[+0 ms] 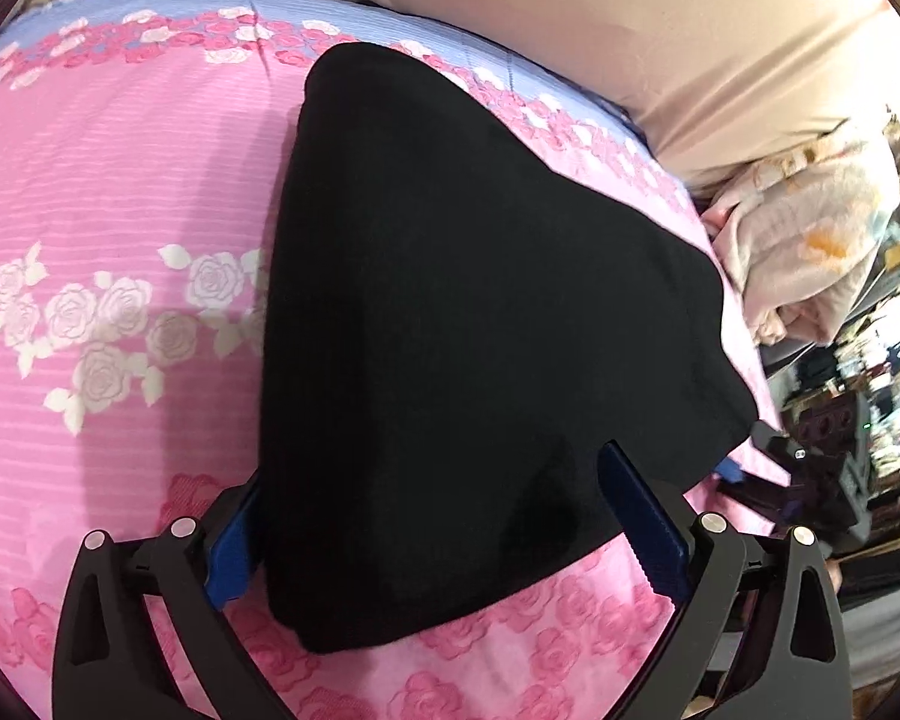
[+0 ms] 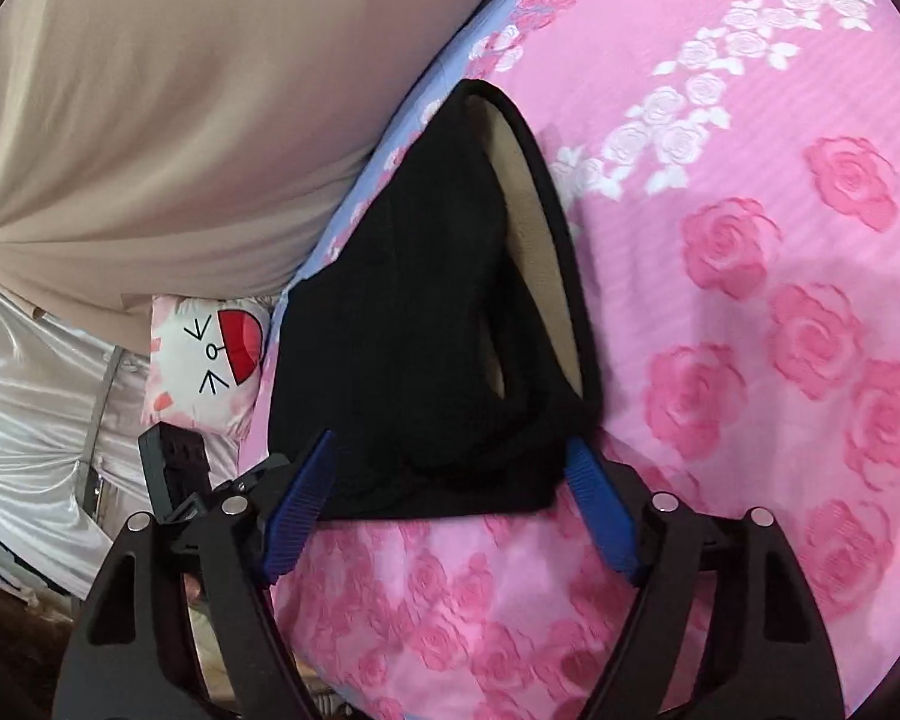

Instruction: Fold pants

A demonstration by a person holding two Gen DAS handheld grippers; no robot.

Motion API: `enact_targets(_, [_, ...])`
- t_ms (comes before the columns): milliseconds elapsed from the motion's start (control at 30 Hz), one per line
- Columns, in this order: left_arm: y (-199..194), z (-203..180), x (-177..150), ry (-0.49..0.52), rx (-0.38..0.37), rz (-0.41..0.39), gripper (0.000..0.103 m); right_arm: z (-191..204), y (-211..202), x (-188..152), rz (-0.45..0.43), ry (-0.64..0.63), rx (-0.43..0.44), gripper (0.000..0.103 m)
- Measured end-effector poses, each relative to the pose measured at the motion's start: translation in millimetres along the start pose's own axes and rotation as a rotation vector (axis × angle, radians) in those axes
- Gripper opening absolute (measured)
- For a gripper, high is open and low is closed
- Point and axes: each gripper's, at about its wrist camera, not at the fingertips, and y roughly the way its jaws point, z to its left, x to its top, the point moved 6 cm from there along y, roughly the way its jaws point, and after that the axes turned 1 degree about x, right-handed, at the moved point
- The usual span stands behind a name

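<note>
Black pants (image 1: 468, 324) lie folded in a thick bundle on a pink rose-patterned bedspread (image 1: 108, 192). In the right wrist view the pants (image 2: 426, 324) show a beige lining at the waistband opening. My left gripper (image 1: 432, 516) is open, with its blue pads on either side of the bundle's near corner. My right gripper (image 2: 450, 480) is open, its blue pads straddling the near edge of the pants. The right gripper also shows at the right of the left wrist view (image 1: 810, 468).
A large beige pillow (image 1: 630, 30) lies along the far edge of the bed. A cat-face cushion (image 2: 210, 354) and silvery fabric (image 2: 30, 372) sit off the bed's left side. A pale blanket (image 1: 810, 240) and cluttered shelves (image 1: 882, 408) are at the right.
</note>
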Motion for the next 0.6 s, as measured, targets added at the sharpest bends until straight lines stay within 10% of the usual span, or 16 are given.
enact_targets(367, [12.0, -7.4, 12.4, 0.001, -0.079, -0.006, 0.095, 7.5, 7.1, -14.1, -0.043, -0.082, -0.034, 0.064])
enact_targets(433, [10.4, -6.5, 9.4, 0.034, -0.016, -0.010, 0.079, 1.2, -0.2, -20.5, -0.047, -0.069, -0.037, 0.039])
enact_targets(600, [4.7, -4.4, 2.6, 0.068, 0.065, -0.002, 0.056, 1.5, -10.1, -28.2, -0.059, -0.060, -0.037, 0.034])
